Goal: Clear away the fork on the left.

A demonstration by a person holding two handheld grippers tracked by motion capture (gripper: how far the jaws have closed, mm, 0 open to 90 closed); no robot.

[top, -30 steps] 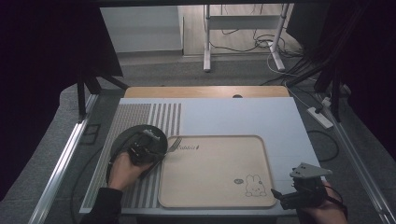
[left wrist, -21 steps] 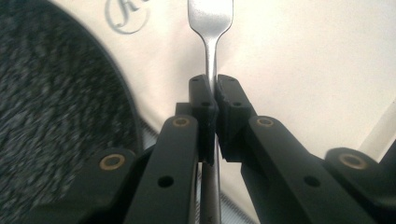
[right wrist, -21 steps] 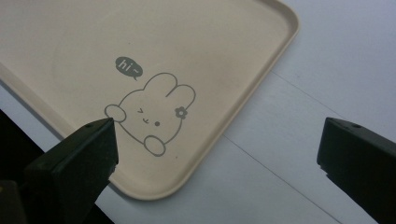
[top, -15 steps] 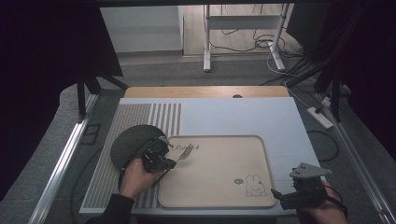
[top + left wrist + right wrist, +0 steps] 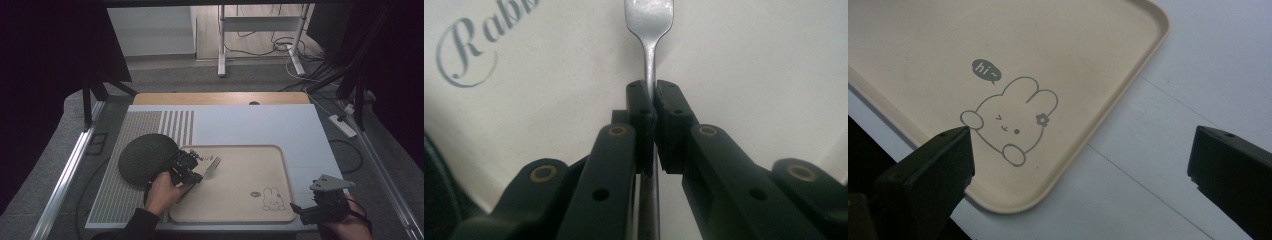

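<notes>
This looks like a lab or test room set up for recording. A white table (image 5: 260,125) stands inside a metal frame (image 5: 65,170) on grey carpet, with black curtains (image 5: 45,75) at both sides. Behind it, loose cables (image 5: 280,45) and a power strip (image 5: 342,126) lie on the floor beside a stand's legs (image 5: 221,55).

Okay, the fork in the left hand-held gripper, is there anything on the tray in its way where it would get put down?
Nothing visible. The left hand-held gripper is shut on the fork, whose tines hang over the tray. The tray's surface is bare apart from its printed rabbit. The dark round mat lies off to the left of the tray.
</notes>
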